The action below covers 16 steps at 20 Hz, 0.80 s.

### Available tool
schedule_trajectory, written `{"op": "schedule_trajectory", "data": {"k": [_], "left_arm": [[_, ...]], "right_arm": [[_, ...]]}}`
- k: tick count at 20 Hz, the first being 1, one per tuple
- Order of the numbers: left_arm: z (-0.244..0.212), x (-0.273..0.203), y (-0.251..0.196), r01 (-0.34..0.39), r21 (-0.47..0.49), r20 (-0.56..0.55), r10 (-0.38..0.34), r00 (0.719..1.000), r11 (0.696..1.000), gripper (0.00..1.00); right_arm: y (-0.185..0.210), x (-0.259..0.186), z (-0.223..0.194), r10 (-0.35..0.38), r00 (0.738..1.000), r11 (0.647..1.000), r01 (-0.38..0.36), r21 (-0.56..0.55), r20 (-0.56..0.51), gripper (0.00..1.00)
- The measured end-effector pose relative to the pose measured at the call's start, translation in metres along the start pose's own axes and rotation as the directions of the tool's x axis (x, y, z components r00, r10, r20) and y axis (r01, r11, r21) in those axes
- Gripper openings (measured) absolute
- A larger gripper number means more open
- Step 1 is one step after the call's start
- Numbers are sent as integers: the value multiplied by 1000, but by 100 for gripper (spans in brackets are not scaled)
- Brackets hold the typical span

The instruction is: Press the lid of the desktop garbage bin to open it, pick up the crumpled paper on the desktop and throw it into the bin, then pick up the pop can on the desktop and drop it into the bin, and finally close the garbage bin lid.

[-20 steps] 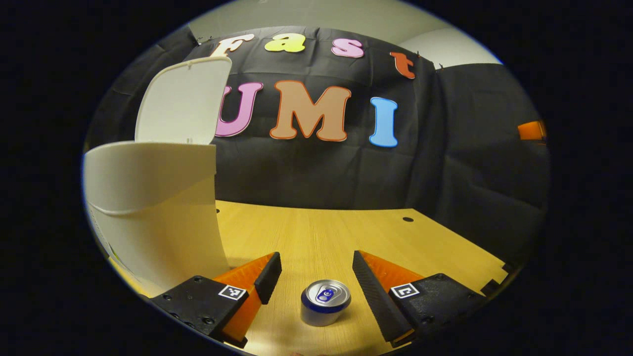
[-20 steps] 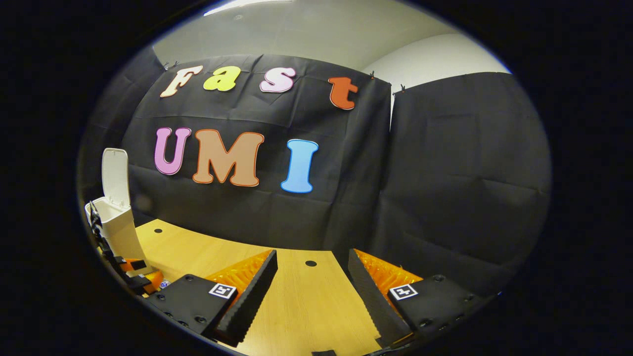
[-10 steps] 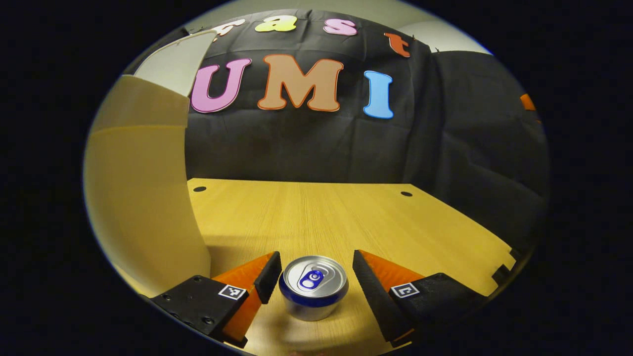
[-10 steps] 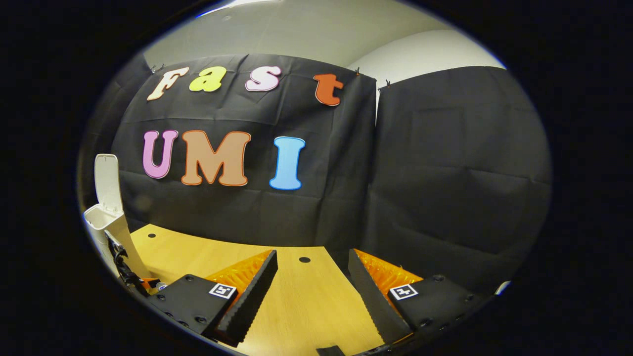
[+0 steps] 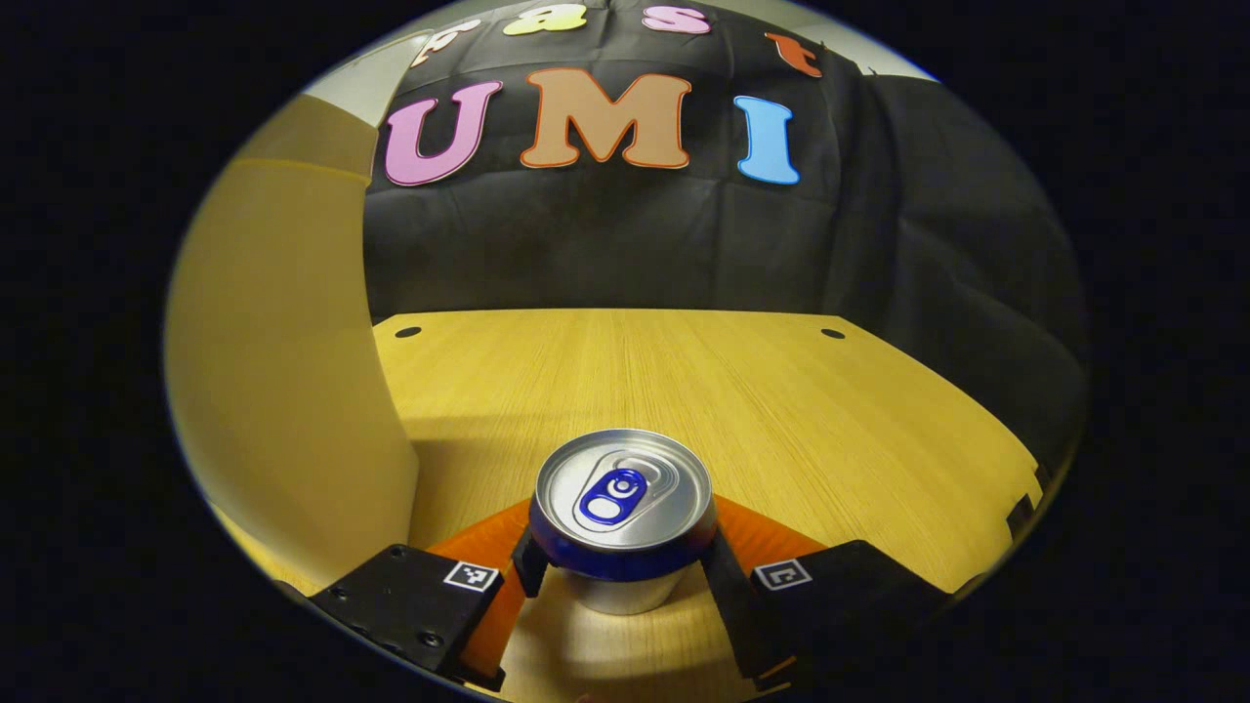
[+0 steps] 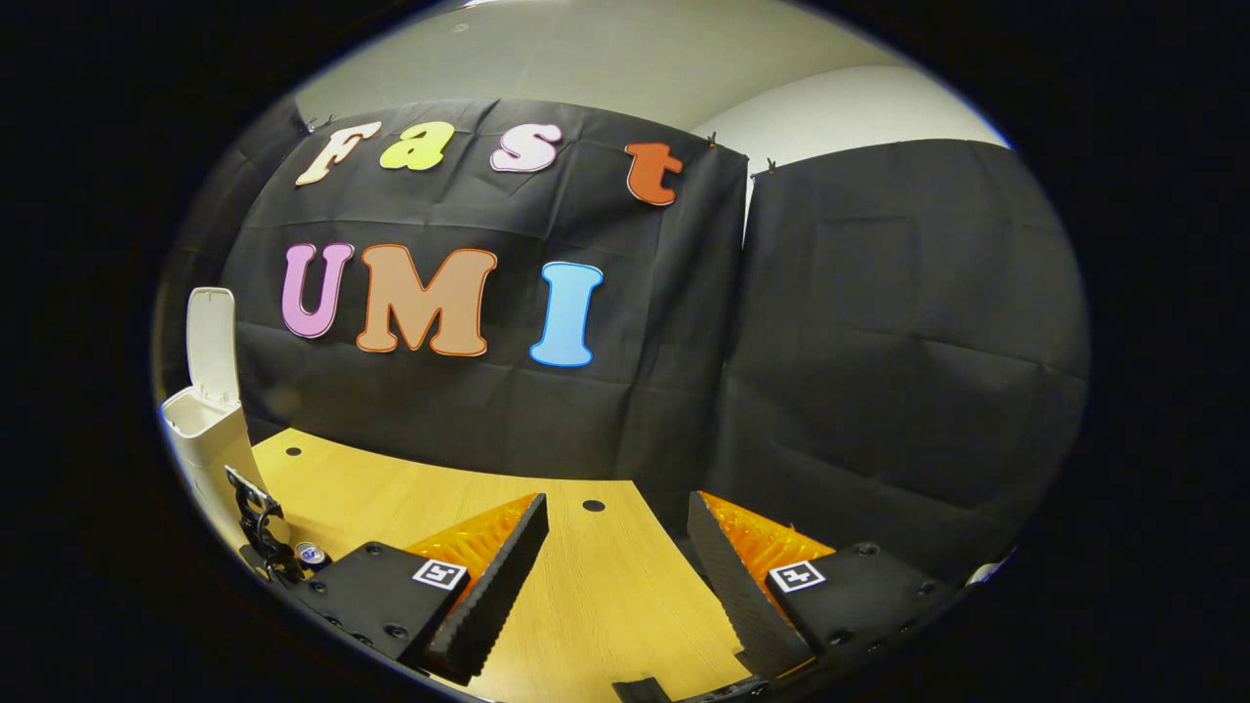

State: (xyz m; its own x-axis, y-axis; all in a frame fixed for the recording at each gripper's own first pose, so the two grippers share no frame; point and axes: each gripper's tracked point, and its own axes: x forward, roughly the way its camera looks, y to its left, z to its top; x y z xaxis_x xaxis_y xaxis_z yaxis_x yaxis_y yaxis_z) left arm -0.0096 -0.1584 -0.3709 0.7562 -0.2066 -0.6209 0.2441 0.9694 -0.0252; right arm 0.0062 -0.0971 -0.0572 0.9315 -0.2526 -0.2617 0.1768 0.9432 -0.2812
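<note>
The pop can stood upright on the wooden surface, just beside the pale wall of the garbage bin, and sat between the fingers of the left gripper. In the left gripper view both fingers appeared to lie against the can's sides low on its body, so the gripper looked clenched on it, though the can's base was on the surface and nothing showed it lifted yet.

The right gripper hung released over bare surface well to the side, its fingers spread wide with nothing between them. In the right gripper view the bin stood far off at the left edge with its lid raised upright, so the opening step looked done. No crumpled paper lay on the visible surface, which suggested it was already thrown in, though the bin's inside could not be seen.

By that reading the task was past its midpoint: the can was being grasped, and what remained was lifting it, carrying it over the bin's open mouth, dropping it in, and pressing the lid shut.
</note>
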Motion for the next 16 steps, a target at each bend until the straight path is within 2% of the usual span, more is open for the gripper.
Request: {"op": "schedule_trajectory", "data": {"k": [3, 6, 8, 10, 16], "left_arm": [[0, -2, -1, 6, -1, -11, -6, 1000, 1000, 80], [21, -18, -2, 28, 12, 6, -28, 1000, 1000, 80], [47, -34, -3, 49, 41, 45, -51, 998, 998, 79], [76, -50, -3, 59, 65, 81, -64, 995, 996, 79], [171, -105, 1, 68, 41, 180, -74, 981, 997, 79]], "right_arm": [[4, 0, 3, 7, 1000, 1000, -7, 2, 5, 96], [10, 1, 3, 25, 1000, 1000, -25, 7, 16, 96], [16, 3, -5, 41, 999, 999, -41, 25, 7, 100], [24, 3, -16, 58, 998, 998, -58, 30, -6, 96], [54, -4, -58, 152, 986, 987, -148, 58, -63, 97]]}}
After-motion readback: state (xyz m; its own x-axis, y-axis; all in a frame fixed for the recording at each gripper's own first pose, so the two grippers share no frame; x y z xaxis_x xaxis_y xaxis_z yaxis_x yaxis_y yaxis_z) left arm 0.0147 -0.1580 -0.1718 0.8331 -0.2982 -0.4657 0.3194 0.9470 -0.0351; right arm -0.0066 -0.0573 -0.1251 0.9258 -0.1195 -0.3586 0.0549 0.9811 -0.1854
